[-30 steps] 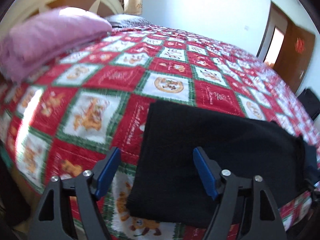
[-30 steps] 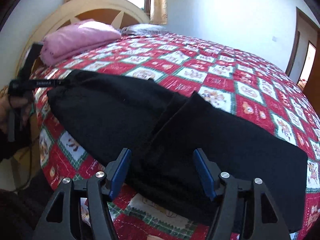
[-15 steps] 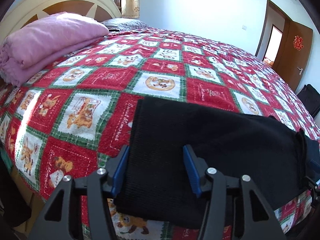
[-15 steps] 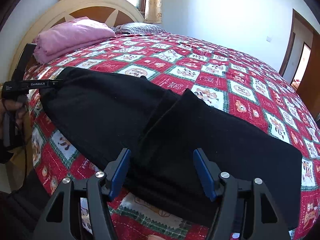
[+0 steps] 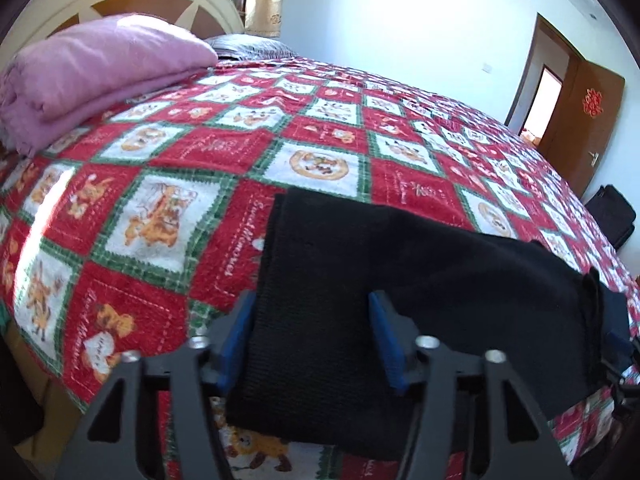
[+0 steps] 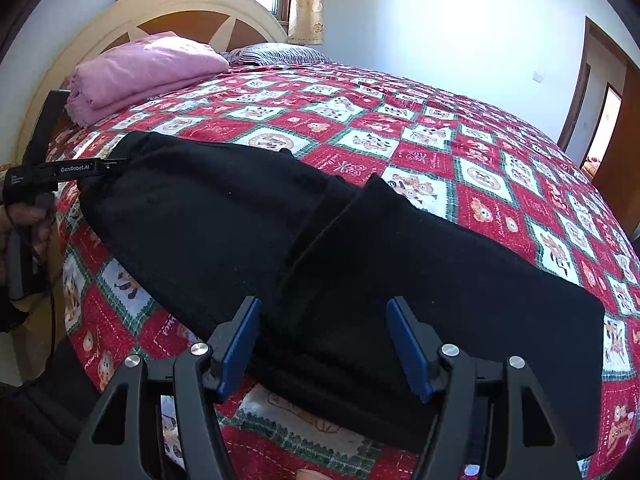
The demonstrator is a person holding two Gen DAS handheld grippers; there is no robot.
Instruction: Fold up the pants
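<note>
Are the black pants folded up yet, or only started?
Only started. The black pants lie long across the bedspread, one lengthwise fold showing. The left gripper is closing on one end; the right gripper straddles the near edge, open. Folding them shorter is left.

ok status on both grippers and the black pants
Left gripper closing over the black fabric pants edge. Right gripper open over the near edge. Pants flat on red patchwork quilt, nothing blocking.

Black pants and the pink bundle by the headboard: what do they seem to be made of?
Black pants: probably a thick, soft knit or fleece, matte; fine ribbing shows at the near end in the left wrist view. Pink bundle: soft cloth, perhaps a cotton or flannel blanket, matte with loose rounded folds. Neither fibre can be told for certain.
</note>
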